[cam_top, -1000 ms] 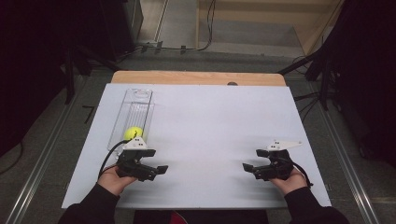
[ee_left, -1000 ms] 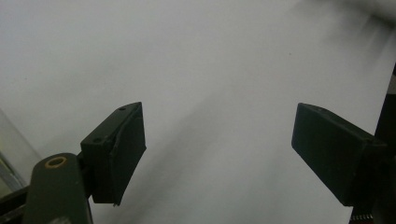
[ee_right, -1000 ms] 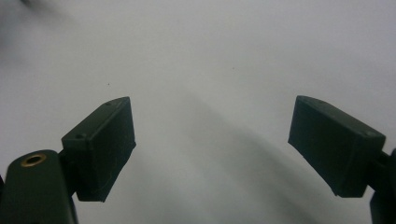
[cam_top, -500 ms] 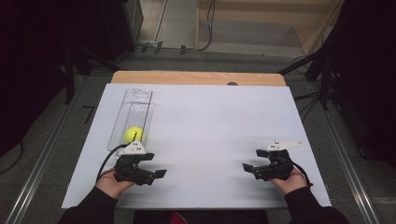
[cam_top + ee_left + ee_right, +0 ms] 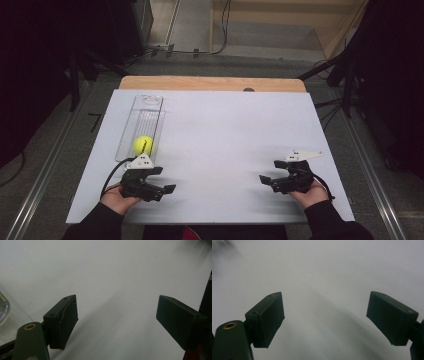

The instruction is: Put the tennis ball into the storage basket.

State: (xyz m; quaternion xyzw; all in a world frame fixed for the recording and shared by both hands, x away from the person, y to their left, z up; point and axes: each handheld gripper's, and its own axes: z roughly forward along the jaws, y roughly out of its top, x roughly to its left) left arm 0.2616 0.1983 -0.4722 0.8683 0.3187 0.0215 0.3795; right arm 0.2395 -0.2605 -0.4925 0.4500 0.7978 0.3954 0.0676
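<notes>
2 grippers sit low over the white table (image 5: 225,140), each in a hand at the near edge. The left gripper (image 5: 167,189) has its black, blocky jaws spread apart with nothing between them, bare tabletop showing through the gap; the right gripper (image 5: 264,180) is spread the same way, empty too. Just beyond the left gripper lies a long clear plastic tray (image 5: 142,125), ribbed inside, with 1 fuzzy yellow-green tennis ball (image 5: 143,145) at its near end. The right gripper is well apart from the tray. A wooden strip (image 5: 210,83) edges the table's far side.
</notes>
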